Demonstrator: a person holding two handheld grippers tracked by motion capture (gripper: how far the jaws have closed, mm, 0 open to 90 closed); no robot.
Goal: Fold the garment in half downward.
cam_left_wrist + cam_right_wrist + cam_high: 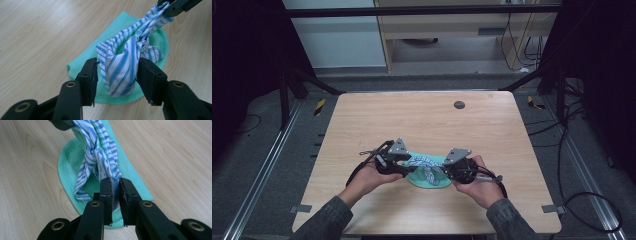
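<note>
- The work is on a light wooden table (422,120) in a dim room, with dark floor and loose cables around it; a small dark round disc (459,104) lies on the far part of the table.
- Near the person's edge, a little right of the middle, lies a green waffle cloth (428,180). On top of it is a blue-striped white cloth (426,162), twisted into a rope with a loose knot in the middle.
- The right gripper (115,185) is clenched on one end of the striped cloth (100,152); its jaws are pressed together with the fabric between them.
- The left gripper (117,71) is released: its jaws stand apart on both sides of the other end of the striped cloth (122,67), and a small gap is visible at the left jaw, so it does not pinch yet.
- In the left gripper view, the far end of the rope is lifted from the green cloth (82,62) by the other gripper.
- The step in hand is, I think, to take the second end so that the knot can be pulled.
- To do it well, the left jaws should close on the thick folded part, not on the thin edge, and not catch the green cloth below.
- The right gripper should keep a firm hold while both hands pull apart slowly and level, otherwise the end can slip out.
</note>
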